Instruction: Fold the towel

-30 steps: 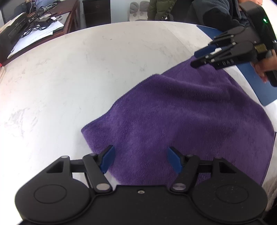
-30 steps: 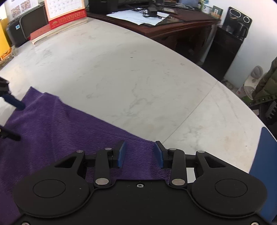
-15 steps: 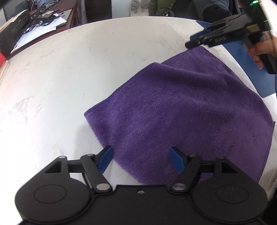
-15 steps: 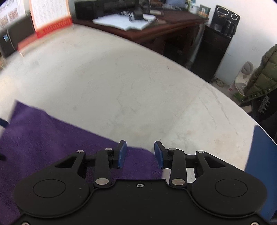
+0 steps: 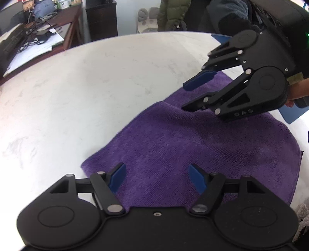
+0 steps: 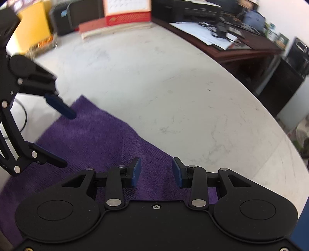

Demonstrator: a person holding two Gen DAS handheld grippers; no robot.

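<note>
A purple towel [image 5: 193, 150] lies spread flat on the white marble table [image 5: 96, 86]. My left gripper [image 5: 157, 177] hangs open above the towel's near edge, close to its left corner, with nothing between its blue pads. My right gripper [image 5: 184, 96] points down over the towel's far edge, its jaws apart and empty. In the right wrist view the towel [image 6: 87, 139] runs under my right gripper [image 6: 156, 171], whose pads stand a narrow gap apart above the cloth's edge. My left gripper [image 6: 67, 141] shows at the left, open over the towel.
A blue board [image 5: 293, 114] lies on the table to the right of the towel. Beyond the table's rounded edge stand a dark wooden desk with papers [image 6: 222, 34], a red-based calendar [image 6: 127, 11] and a yellow box [image 6: 32, 25]. A person's hand [image 5: 297, 92] holds the right gripper.
My right gripper has swung in over the towel's far edge toward the left gripper and rolled. The left gripper shifted slightly and came back. The towel has stayed flat.
</note>
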